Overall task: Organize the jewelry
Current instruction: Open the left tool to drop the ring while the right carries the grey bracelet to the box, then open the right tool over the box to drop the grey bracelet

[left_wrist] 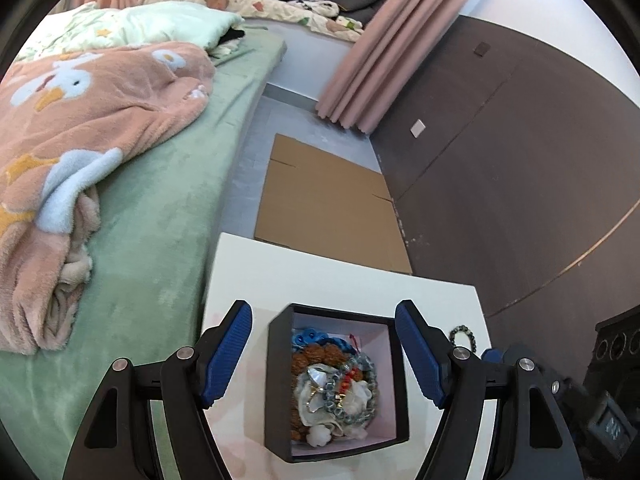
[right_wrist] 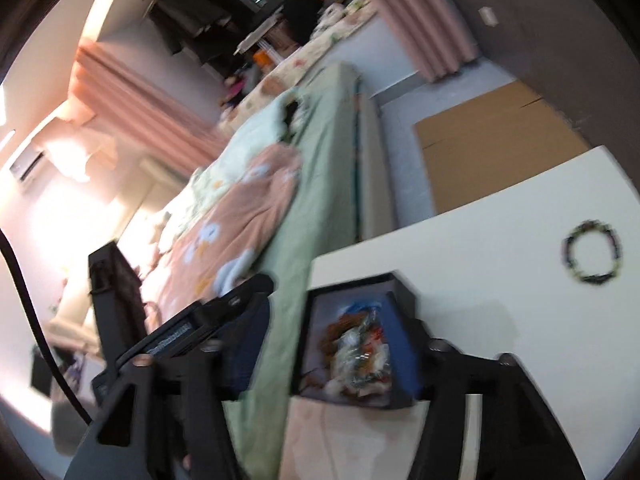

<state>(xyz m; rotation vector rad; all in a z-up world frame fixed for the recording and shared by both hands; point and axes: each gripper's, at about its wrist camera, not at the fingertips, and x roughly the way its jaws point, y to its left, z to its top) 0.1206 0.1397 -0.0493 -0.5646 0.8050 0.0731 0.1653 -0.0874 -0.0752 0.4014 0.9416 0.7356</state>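
A black open box (left_wrist: 276, 380) with a pale lining stands on the white table (left_wrist: 340, 280). It holds a heap of jewelry (left_wrist: 336, 384): brown beads, blue beads, grey beads and white pieces. My left gripper (left_wrist: 324, 356) is open, its blue pads on either side of the box, apart from it. A dark beaded bracelet (left_wrist: 464, 338) lies on the table right of the box. In the blurred right wrist view the box (right_wrist: 404, 300) sits between the fingers of my right gripper (right_wrist: 340, 344), which is open. The bracelet (right_wrist: 592, 254) lies on the table to the far right.
A bed with a green sheet (left_wrist: 152, 240) and a pink blanket (left_wrist: 80, 128) runs along the table's left side. Flat cardboard (left_wrist: 328, 204) lies on the floor beyond the table. A dark wall panel (left_wrist: 520, 160) is at right. Pink curtains (left_wrist: 376, 60) hang behind.
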